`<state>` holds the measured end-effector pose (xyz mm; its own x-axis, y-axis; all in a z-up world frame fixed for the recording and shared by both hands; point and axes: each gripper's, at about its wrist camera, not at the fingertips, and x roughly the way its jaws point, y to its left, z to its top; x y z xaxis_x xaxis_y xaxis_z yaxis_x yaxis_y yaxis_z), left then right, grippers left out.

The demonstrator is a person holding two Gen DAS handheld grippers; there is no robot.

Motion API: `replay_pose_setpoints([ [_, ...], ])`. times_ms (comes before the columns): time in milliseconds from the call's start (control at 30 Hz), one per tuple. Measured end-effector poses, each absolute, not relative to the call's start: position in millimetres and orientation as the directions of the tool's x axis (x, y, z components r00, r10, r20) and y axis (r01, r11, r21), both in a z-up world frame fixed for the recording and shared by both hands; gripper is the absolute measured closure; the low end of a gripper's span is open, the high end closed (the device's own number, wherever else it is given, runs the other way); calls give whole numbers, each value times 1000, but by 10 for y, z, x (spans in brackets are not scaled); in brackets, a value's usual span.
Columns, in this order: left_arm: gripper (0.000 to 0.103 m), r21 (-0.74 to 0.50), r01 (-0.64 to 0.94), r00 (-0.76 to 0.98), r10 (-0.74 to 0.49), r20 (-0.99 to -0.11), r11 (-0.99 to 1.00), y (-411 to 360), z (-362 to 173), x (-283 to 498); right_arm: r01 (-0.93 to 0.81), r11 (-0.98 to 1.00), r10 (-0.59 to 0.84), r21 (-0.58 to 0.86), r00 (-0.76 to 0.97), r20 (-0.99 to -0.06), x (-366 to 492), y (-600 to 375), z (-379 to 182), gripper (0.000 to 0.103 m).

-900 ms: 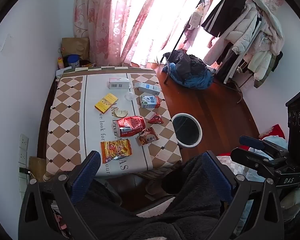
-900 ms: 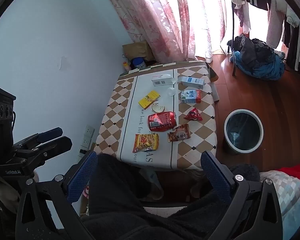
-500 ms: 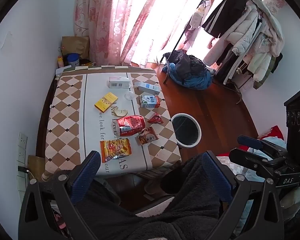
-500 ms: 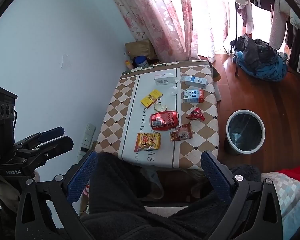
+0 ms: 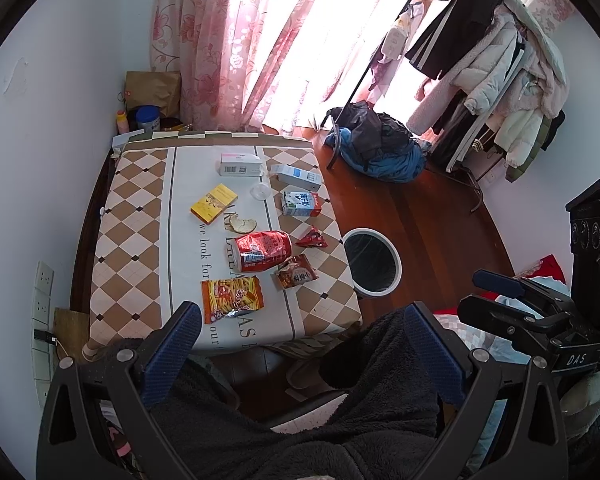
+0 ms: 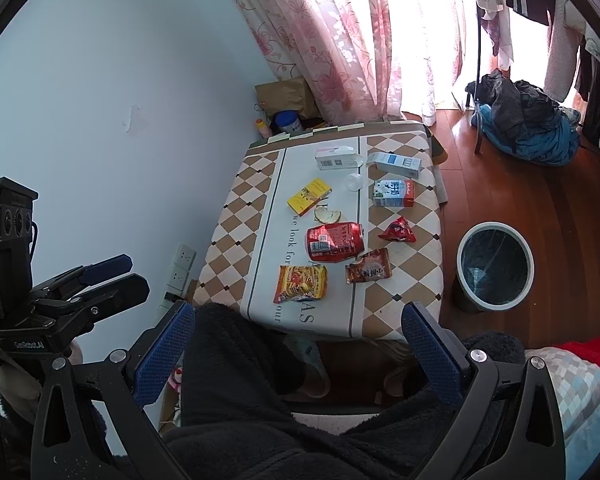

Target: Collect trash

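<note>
Trash lies on the low checkered table [image 5: 132, 216]: an orange snack bag [image 5: 232, 298], a crushed red can [image 5: 262, 250], a brown wrapper [image 5: 296, 276], a small red wrapper [image 5: 312, 238], a milk carton [image 5: 302, 204], a yellow box [image 5: 213, 203], a white box [image 5: 240, 165] and a blue-white carton [image 5: 300, 177]. A white-rimmed bin [image 5: 374, 260] stands on the floor right of the table; it also shows in the right wrist view [image 6: 494, 266]. My left gripper [image 5: 300, 344] and right gripper [image 6: 298, 340] are both open, empty, high above and short of the table.
A clothes rack [image 5: 496, 64] with coats and a heap of dark clothes [image 5: 380, 144] stand at the back right on the wood floor. Pink curtains [image 5: 228, 40] hang behind the table. A wall runs along the table's left. My lap in a dark fleece fills the foreground.
Both grippers have shifted slightly forward and down toward the table, so it appears a little larger. Both stay open and nothing on the table has moved.
</note>
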<state>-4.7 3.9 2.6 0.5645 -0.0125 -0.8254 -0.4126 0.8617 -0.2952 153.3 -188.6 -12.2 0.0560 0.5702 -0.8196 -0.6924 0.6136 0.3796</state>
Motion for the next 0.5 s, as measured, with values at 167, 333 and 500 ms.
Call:
replay_pose_setpoints([
  [167, 0, -294, -413, 568, -9, -823, 862, -21, 48, -54, -694, 609, 575, 384, 53, -816, 1530, -1862, -124, 0],
  [333, 0, -302, -422, 568, -10, -823, 855, -8, 17, -86, -697, 603, 582, 389, 51, -811, 1534, -1855, -117, 0],
  [500, 0, -306, -431, 568, -8, -823, 849, 13, -13, -84, -697, 598, 589, 396, 47, -807, 1539, -1871, -115, 0],
])
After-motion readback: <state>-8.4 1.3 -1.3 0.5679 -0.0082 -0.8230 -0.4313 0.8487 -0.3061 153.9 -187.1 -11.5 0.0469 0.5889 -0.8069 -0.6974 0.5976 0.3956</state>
